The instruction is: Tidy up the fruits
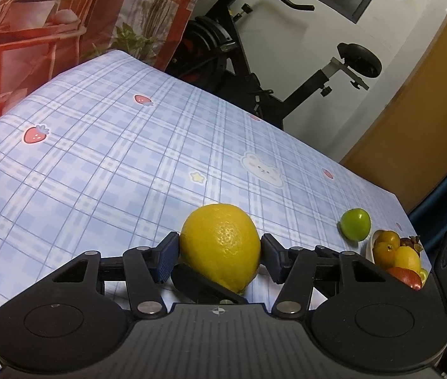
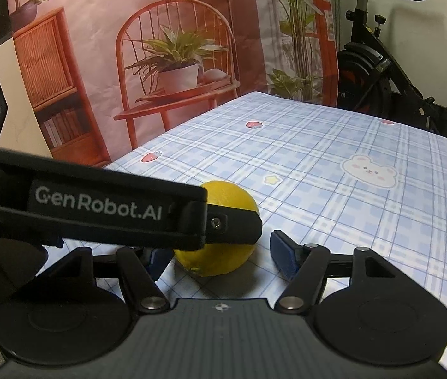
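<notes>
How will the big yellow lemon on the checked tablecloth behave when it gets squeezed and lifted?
The big yellow lemon looks firm, so it should probably hold its shape between the left gripper pads. Its rounded form may roll if nudged. The dimpled, slightly glossy rind could slip a little.

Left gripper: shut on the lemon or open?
Open. The left gripper has its blue pads flanking the yellow lemon on the plaid tablecloth, with gaps either side.

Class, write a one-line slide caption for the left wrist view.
Left gripper straddles a lemon on the checked tablecloth.

The fruit bowl (image 1: 371, 246) is half hidden; its dark fruit (image 1: 411, 242) possibly mangosteen.
</notes>
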### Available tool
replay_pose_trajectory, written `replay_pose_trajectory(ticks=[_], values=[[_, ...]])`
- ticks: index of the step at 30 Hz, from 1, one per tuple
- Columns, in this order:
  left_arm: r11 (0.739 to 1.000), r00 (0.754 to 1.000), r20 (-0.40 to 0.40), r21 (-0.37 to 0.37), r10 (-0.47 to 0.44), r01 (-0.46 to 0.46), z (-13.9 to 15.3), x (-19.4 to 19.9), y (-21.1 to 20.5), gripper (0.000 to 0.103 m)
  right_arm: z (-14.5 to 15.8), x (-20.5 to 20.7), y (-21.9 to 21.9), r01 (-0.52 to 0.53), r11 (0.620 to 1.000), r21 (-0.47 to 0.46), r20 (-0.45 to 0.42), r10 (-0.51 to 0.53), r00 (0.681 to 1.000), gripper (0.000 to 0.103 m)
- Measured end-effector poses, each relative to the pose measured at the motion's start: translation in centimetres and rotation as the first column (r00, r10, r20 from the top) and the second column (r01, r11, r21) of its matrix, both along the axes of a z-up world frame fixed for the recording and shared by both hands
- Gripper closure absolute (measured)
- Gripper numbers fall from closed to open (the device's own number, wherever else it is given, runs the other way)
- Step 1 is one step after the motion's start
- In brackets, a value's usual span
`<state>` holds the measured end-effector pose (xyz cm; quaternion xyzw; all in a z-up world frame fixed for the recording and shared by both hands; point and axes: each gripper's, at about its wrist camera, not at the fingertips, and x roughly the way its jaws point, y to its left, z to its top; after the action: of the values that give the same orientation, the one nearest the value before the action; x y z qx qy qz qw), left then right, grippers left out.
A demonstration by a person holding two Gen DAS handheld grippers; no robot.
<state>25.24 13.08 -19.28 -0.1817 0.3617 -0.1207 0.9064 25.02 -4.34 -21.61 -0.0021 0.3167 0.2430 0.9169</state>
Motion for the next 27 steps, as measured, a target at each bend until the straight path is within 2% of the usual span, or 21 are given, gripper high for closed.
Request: replay_pose_trajectory(ticks=[6, 8, 14, 21, 27], values=[[0.999, 1.000, 0.013, 0.031, -0.019, 0.018, 0.0, -0.1, -0.5, 0.045, 0.1, -0.2, 0.0, 0.001, 1.000, -0.006, 0.001, -0.001, 1.000, 0.038], [0.999, 1.000, 0.014, 0.035, -0.024, 0.024, 0.0, -0.1, -0.7, 0.045, 0.1, -0.3, 0.0, -0.011, 1.000, -0.001, 0.002, 0.011, 1.000, 0.044], [0.997, 0.998, 0.013, 0.043, -0.064, 0.063, 0.3, -0.5, -1.5, 0.045, 0.2, -1.4, -0.4, 0.002, 1.000, -0.028, 0.018, -0.002, 1.000, 0.044], [0.988, 0.988, 0.035, 0.029, -0.151, 0.150, 1.1, -1.4, -4.4, 0.045, 1.3, -3.8, -3.1, 0.063, 0.998, -0.013, 0.042, -0.062, 0.997, 0.044], [0.972, 0.972, 0.046, 0.058, -0.232, 0.229, 1.9, -1.9, -8.7, 0.045, 2.6, -6.1, -6.5, 0.140, 0.990, 0.004, 0.048, -0.140, 0.989, 0.044]])
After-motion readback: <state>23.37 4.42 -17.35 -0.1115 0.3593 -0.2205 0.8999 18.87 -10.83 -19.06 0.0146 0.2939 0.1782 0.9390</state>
